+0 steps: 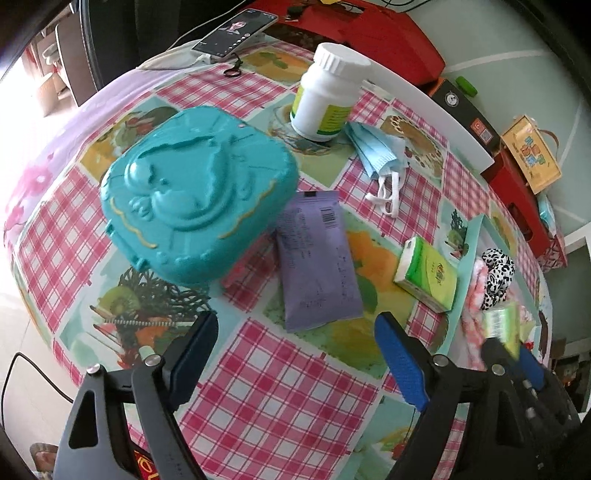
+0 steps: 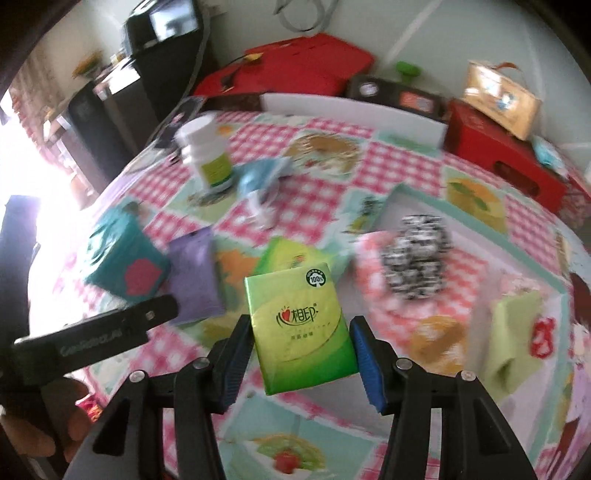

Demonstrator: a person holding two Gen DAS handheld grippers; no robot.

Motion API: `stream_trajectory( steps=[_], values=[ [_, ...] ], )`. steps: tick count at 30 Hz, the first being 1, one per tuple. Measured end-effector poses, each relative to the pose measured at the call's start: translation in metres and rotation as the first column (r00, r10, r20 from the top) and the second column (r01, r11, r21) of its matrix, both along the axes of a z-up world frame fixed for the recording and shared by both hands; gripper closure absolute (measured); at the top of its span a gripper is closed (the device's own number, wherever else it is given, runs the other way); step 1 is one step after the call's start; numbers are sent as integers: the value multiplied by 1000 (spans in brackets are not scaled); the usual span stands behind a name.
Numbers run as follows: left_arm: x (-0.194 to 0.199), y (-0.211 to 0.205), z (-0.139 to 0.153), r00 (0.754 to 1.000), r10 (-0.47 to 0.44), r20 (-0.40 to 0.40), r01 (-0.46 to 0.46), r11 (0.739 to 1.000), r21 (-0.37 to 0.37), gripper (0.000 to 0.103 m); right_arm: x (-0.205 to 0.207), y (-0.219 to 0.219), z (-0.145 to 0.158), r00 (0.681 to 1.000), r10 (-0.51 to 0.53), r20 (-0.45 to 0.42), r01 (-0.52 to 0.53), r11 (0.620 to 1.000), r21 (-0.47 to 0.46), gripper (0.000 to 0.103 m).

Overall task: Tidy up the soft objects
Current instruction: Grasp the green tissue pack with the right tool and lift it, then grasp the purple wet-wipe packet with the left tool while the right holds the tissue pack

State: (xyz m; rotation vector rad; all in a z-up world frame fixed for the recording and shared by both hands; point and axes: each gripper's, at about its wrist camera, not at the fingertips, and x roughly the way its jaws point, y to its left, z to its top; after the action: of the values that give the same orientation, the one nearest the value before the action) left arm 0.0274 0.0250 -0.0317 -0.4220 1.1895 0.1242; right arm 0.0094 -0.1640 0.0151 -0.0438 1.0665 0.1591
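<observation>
My right gripper (image 2: 301, 349) is shut on a green tissue pack (image 2: 301, 332), held above the table; it shows blurred at the right of the left wrist view (image 1: 504, 328). A second green tissue pack (image 1: 426, 273) lies on the table, also in the right wrist view (image 2: 291, 254). A purple pouch (image 1: 317, 258) lies ahead of my left gripper (image 1: 295, 354), which is open and empty. A black-and-white scrunchie (image 2: 415, 254) sits on a pink cloth (image 2: 373, 251) inside a shallow teal tray (image 2: 402, 192). A blue face mask (image 1: 380, 155) lies near a white bottle (image 1: 327, 94).
A teal plastic case (image 1: 195, 199) sits left of the pouch. A phone (image 1: 234, 33), red boxes (image 1: 373, 33) and a yellow carton (image 1: 533, 155) line the far edge. A light green cloth (image 2: 513, 339) lies at right.
</observation>
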Motion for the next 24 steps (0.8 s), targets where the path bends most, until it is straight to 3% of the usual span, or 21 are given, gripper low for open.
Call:
stream_trajectory(
  steps=[6,21,23,24],
  values=[
    [15,-8,-3,1000,26,-10,-26,999,39,16,6,-31,1,994,-108,-3,108,993,37,47],
    [37,-25,-27,997,56,-48,-50,993,109,16,9,-36,0,992,-123,-8,123,990,62,47],
    [36,-24,-32,997,51,-60,-44,993,108,27,9,-37,0,992,-123,-10,123,990,64,47],
    [36,-24,-33,997,51,-61,-44,992,117,27,9,-37,-1,992,-124,-11,124,990,64,47]
  ],
)
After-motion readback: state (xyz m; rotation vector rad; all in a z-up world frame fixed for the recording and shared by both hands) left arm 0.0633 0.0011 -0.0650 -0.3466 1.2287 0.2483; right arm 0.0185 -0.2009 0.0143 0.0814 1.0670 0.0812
